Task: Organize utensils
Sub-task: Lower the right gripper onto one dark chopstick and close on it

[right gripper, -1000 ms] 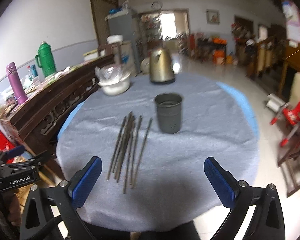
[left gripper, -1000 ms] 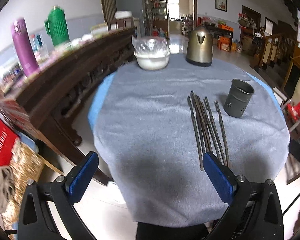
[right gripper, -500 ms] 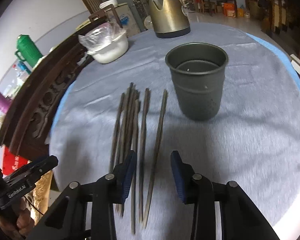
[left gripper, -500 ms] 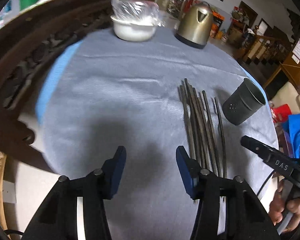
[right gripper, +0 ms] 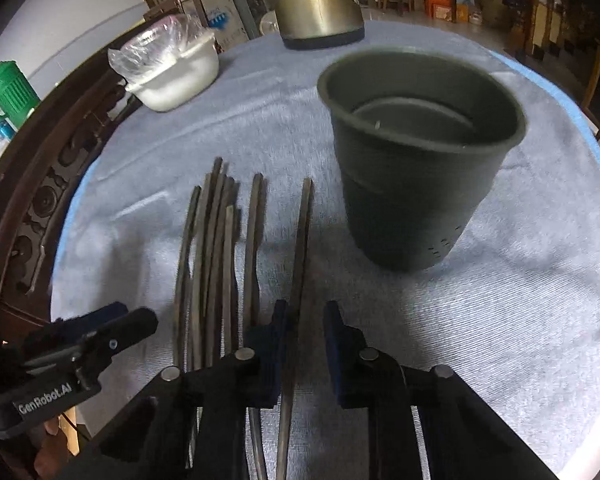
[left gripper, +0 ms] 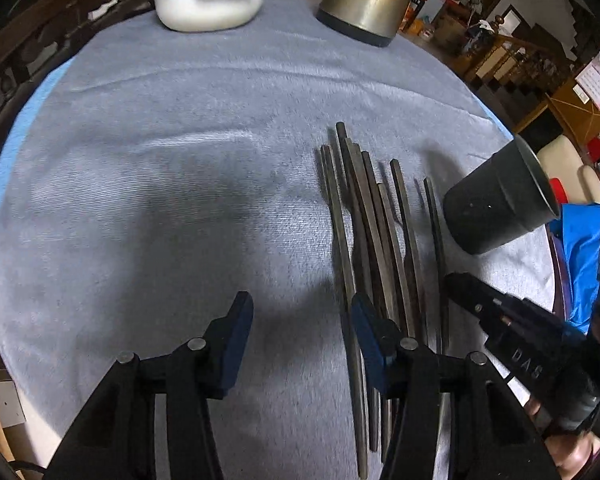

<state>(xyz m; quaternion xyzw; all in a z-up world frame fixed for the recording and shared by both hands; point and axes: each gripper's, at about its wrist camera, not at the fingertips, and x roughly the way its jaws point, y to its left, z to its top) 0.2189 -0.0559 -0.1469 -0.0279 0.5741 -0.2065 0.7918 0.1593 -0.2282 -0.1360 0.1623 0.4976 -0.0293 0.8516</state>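
Several dark chopsticks (left gripper: 364, 220) lie side by side on the grey cloth (left gripper: 160, 184), left of an upright dark cup (right gripper: 416, 152). My right gripper (right gripper: 305, 320) is low over their near ends, its jaws closing. The rightmost chopstick (right gripper: 303, 240) runs between them, close to the left pad, with a gap to the right pad. My left gripper (left gripper: 300, 320) hangs at the bundle's left side, jaws half wide and closing over bare cloth. The leftmost chopstick (left gripper: 338, 216) runs along the inner edge of its right finger (left gripper: 366, 332).
A white bowl (left gripper: 208, 4) covered in plastic and a brass-coloured kettle (left gripper: 364, 0) stand at the table's far side. A dark carved wooden sideboard (right gripper: 60, 152) runs along the left. The right gripper (left gripper: 460, 284) shows beside the cup (left gripper: 496, 200) in the left wrist view.
Both grippers have dropped toward the table and tilted down over the chopsticks. Their jaws went from wide open to narrow, the right pair now straddling one chopstick.
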